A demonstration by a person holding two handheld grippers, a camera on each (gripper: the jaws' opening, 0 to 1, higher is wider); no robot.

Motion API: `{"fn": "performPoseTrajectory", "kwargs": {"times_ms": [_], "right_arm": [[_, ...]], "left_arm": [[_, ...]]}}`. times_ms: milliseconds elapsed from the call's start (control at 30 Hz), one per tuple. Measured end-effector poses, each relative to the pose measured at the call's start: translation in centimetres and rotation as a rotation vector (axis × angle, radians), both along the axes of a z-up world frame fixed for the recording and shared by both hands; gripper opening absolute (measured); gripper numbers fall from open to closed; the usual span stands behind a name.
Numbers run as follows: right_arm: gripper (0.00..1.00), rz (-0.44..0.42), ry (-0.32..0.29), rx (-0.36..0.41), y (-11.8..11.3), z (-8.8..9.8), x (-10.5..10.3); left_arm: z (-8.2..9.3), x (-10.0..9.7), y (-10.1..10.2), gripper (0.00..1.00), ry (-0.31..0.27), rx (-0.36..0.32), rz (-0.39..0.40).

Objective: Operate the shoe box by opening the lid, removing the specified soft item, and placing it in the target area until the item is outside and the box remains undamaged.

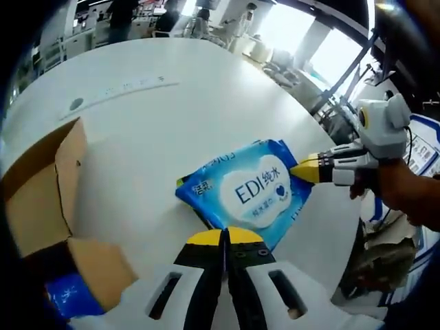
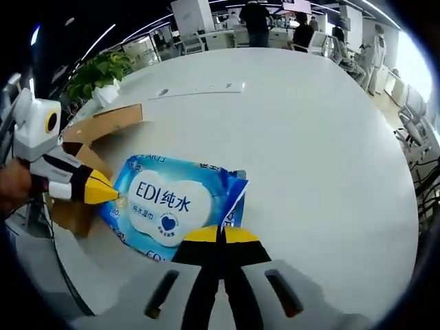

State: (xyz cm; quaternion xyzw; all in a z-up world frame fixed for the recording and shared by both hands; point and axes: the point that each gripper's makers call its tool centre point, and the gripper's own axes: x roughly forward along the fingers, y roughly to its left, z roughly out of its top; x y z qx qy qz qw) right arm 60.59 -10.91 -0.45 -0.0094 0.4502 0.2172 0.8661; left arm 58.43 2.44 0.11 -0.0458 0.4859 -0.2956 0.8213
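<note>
White and round, the bench [image 1: 206, 103] sits in a bright workroom, with other desks and standing people [image 2: 258, 20] at the far side and a green plant [image 2: 100, 72] beyond its far left rim in the right gripper view. A blue pack of wet wipes [image 1: 251, 192], with a white label printed "EDI", lies flat on the bench, outside the brown cardboard shoe box [image 1: 48, 199]. In the left gripper view the box stands open just left of the pack, its flaps raised, with something blue [image 1: 65, 295] showing at its near corner.

The left tool [image 1: 223, 237] has its yellow-tipped jaws pressed together on the near edge of the pack. The right tool [image 2: 221, 235] is likewise clamped on the opposite edge, where the wrapper lifts slightly. Each tool appears in the other's view, pinching the pack's far edge, held by a hand [image 1: 405, 189].
</note>
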Motion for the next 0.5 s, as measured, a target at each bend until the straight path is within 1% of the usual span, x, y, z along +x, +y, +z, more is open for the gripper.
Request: {"fn": "performPoseTrajectory", "kwargs": {"times_ms": [167,267,300,433,500], "right_arm": [[0.02,0.021,-0.028,0.004,0.1,0.1,0.2],[0.11,-0.002,-0.042,0.026,0.0,0.5,0.5],[0.14,-0.003,-0.042,0.024,0.0,0.5,0.5],[0.19,-0.017,-0.061,0.025,-0.1,1.1,0.8],[0.20,-0.020,-0.066,0.022,-0.2,1.4,0.8]], "left_arm": [[0.0,0.0,0.3,0.00,-0.012,0.008,-0.003],[0.0,0.0,0.3,0.01,-0.021,0.013,-0.011],[0.1,0.0,0.3,0.02,-0.023,0.013,-0.010],[0.8,0.4,0.5,0.11,-0.052,0.006,-0.003],[1.2,0.5,0.5,0.11,-0.060,0.000,-0.002]]}}
